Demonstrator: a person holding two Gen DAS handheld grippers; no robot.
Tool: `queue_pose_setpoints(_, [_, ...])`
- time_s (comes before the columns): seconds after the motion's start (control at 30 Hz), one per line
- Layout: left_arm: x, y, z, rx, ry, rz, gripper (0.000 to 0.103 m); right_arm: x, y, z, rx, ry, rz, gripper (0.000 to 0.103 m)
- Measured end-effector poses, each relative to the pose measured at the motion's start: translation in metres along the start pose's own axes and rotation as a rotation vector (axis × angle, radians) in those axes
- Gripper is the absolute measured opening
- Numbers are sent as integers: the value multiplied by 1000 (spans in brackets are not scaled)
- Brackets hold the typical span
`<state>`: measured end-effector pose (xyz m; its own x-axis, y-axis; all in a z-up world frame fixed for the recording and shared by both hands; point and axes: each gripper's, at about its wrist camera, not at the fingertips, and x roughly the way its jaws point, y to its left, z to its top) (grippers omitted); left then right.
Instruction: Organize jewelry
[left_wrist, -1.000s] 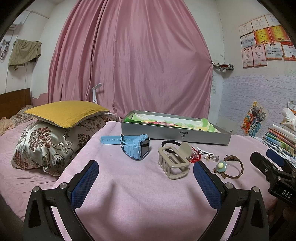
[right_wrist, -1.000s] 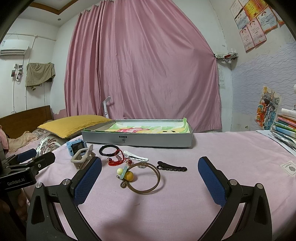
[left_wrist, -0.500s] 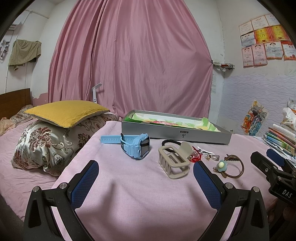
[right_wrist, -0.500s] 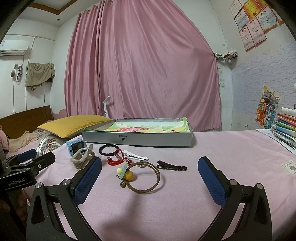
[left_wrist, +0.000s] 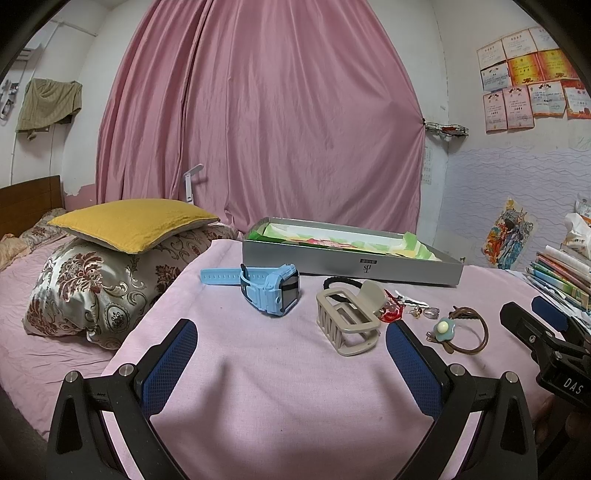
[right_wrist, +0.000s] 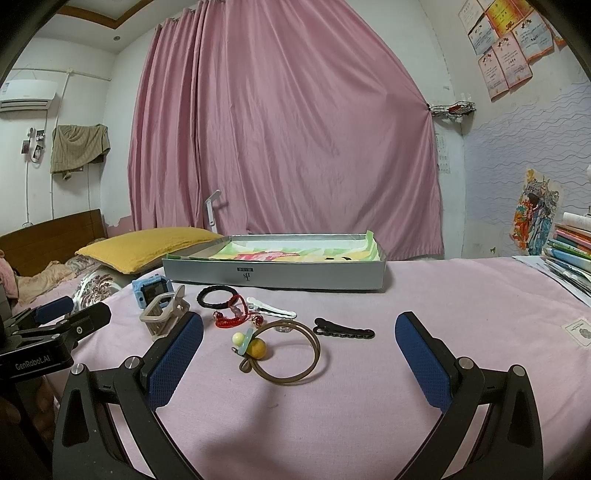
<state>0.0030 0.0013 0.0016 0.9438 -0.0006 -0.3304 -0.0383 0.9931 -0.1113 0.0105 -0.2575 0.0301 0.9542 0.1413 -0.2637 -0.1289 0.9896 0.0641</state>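
Both claws hover low over the pink-covered bench (right_wrist: 443, 295), each spread wide with nothing between its blue pads. The left claw (left_wrist: 291, 354) faces a blue smartwatch (left_wrist: 273, 291) lying on its side with the strap stretched toward the pillows, and a beige hair claw clip (left_wrist: 347, 321) just beside it to the right. The right claw (right_wrist: 299, 354) faces a brown hair tie (right_wrist: 291, 350) carrying a pale bead and a yellow bead, lying flat on the cloth. Beyond it lie a black bracelet (right_wrist: 214, 297), a red corded charm (right_wrist: 232, 317) touching that bracelet, a white hair clip (right_wrist: 273, 310) and a black hair clip (right_wrist: 343, 330), all apart from the pads. A grey shallow box (right_wrist: 273, 275), lined with green and yellow patterned paper, stands open behind the scattered items; whether any jewellery lies within cannot be told from either view. In the left wrist view the right claw (left_wrist: 535, 317) appears at the right edge, near the brown hair tie (left_wrist: 465, 330). A yellow pillow (left_wrist: 133, 221) rests upon a floral pillow (left_wrist: 96, 288) on the bed to the left. A pink curtain (right_wrist: 280, 147) hangs behind, and stacked books (right_wrist: 569, 254) sit at the right edge of the bench.
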Motion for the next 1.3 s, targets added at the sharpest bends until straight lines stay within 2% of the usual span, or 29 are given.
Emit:
queue_pose_setpoints(0.2, [2,5,-9,-1,10,-12,102,1,2,-3,-8,10,11,102])
queue_pose_setpoints(0.33, [6,6,-4,-7,33,-55,102,5,4,2,-21,36,33,102])
queue_pose_setpoints(0.63, [37,7,13,-43,214,-165,102,38,8,16,-51,236,107,101])
queue_pose_setpoints(0.73, [52,9,15,-68,291,-203,102,51,9,15,-63,308,136,87])
queue_pose_setpoints(0.77, [57,9,14,-72,313,-213,97,56,9,14,-64,335,147,80])
queue_pose_setpoints(0.8, [61,7,14,-73,330,-219,91,61,8,13,-62,361,157,77])
queue_pose_setpoints(0.83, [65,6,13,-73,348,-225,89,65,8,13,-58,383,165,76])
queue_pose_setpoints(0.9, [71,3,13,-69,377,-239,83,74,8,11,-49,428,188,65])
queue_pose_setpoints(1.07, [84,-6,14,-60,433,-267,71,92,15,10,-40,513,222,63])
queue_pose_setpoints(1.3, [105,-16,21,-39,503,-273,61,106,24,9,-44,572,235,49])
